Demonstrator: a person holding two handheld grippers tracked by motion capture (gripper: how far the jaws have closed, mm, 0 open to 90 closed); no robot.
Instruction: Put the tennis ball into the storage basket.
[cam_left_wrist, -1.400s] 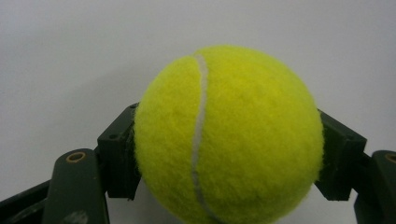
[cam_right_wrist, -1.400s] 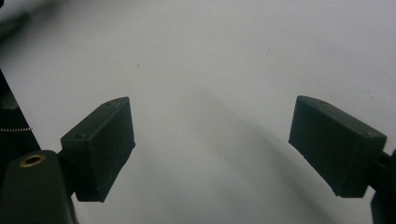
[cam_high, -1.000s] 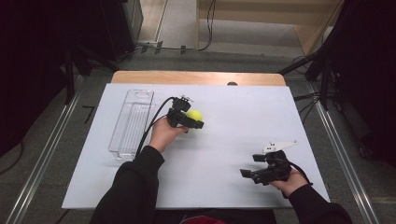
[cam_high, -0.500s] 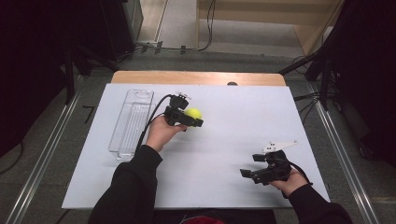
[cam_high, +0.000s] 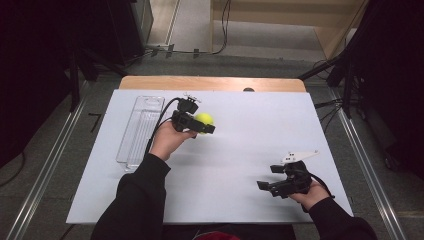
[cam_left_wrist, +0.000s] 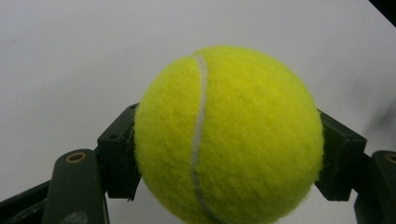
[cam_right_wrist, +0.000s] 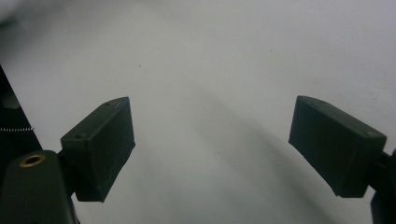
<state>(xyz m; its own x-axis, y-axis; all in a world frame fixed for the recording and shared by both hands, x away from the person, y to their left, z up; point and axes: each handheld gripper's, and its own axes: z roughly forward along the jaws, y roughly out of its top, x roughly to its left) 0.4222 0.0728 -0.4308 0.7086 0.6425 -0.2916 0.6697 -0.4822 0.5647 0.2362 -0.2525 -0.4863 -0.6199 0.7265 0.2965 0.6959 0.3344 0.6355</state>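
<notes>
Tennis ball (cam_left_wrist: 229, 135) round, seam near-vertical, clamped in left gripper (cam_high: 200, 125)

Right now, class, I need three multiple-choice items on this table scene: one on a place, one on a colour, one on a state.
1. Where does the clear plastic tray lie?
A. left of the left claw
B. beside the right claw
C. on the floor

2. What colour is the tennis ball?
A. red
B. yellow-green
C. white

3. How do the right claw's jaws stand?
A. shut on the ball
B. shut on the tray
C. open, nothing between

Key: 1 A, the tray sits left of the left claw; 2 B, its felt shows it; 3 C, a wide gap over the bare white board.
</notes>
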